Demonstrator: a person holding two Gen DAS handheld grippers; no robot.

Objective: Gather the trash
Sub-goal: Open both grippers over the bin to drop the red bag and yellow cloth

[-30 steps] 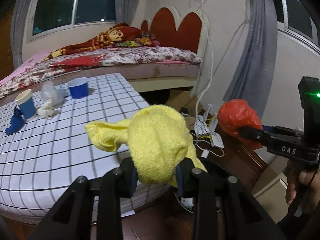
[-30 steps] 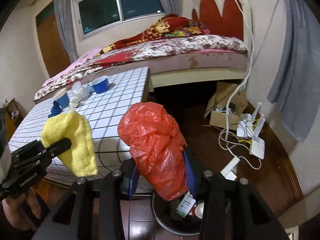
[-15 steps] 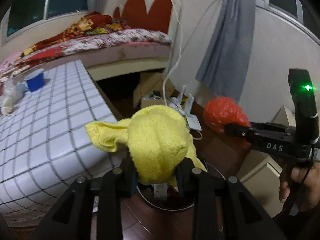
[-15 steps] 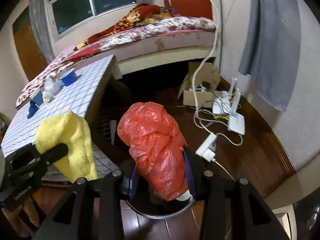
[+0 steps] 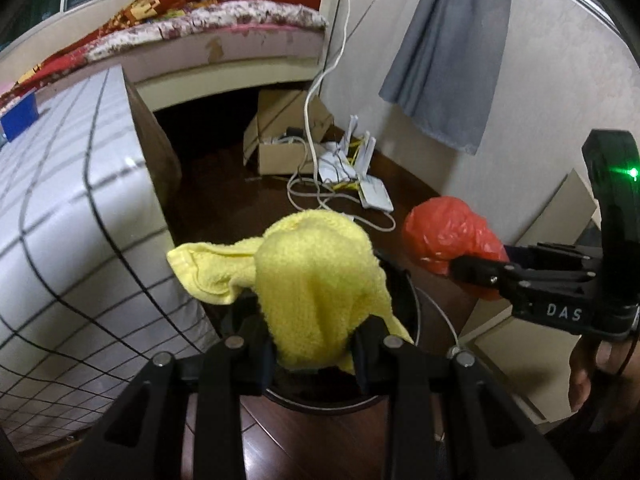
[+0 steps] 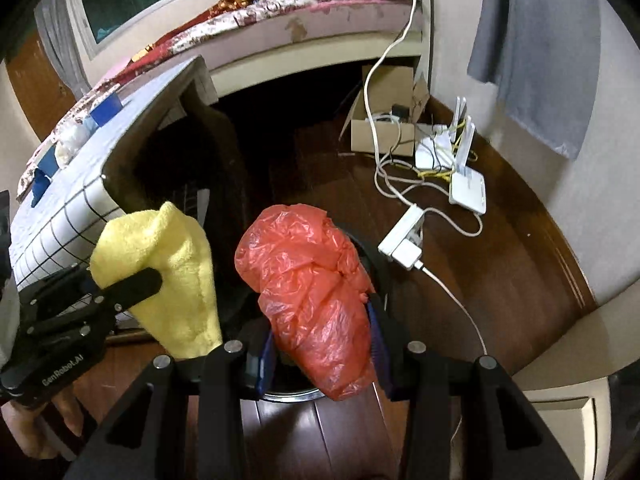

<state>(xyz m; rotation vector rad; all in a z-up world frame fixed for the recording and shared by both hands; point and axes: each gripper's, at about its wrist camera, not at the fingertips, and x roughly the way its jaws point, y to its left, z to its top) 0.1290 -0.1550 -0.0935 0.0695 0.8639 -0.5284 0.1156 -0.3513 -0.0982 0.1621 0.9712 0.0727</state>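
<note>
My left gripper [image 5: 314, 354] is shut on a bunched yellow cloth [image 5: 316, 280], which hangs over a round dark trash bin [image 5: 404, 384] on the floor. My right gripper [image 6: 322, 354] is shut on a crumpled red plastic bag [image 6: 316, 292], held above the same bin [image 6: 292, 394]. From the left wrist camera the red bag [image 5: 448, 236] and the right gripper [image 5: 460, 268] hover to the right of the cloth. The right wrist view shows the yellow cloth [image 6: 168, 276] and the left gripper [image 6: 148, 280] on the left. The bin's inside is mostly hidden.
A table with a white grid-patterned cover [image 5: 60, 216] stands on the left, with blue cups [image 6: 106, 110] and a clear bag on it. On the wooden floor beyond the bin lie a cardboard box [image 5: 280, 148], white routers [image 6: 466, 188], a power strip [image 6: 402, 246] and cables. A bed [image 5: 208, 28] stands behind.
Both grippers have come down and tilted toward the floor, away from the table top. The bin has come into view under the cloth and the red bag. Both grips are unchanged.
</note>
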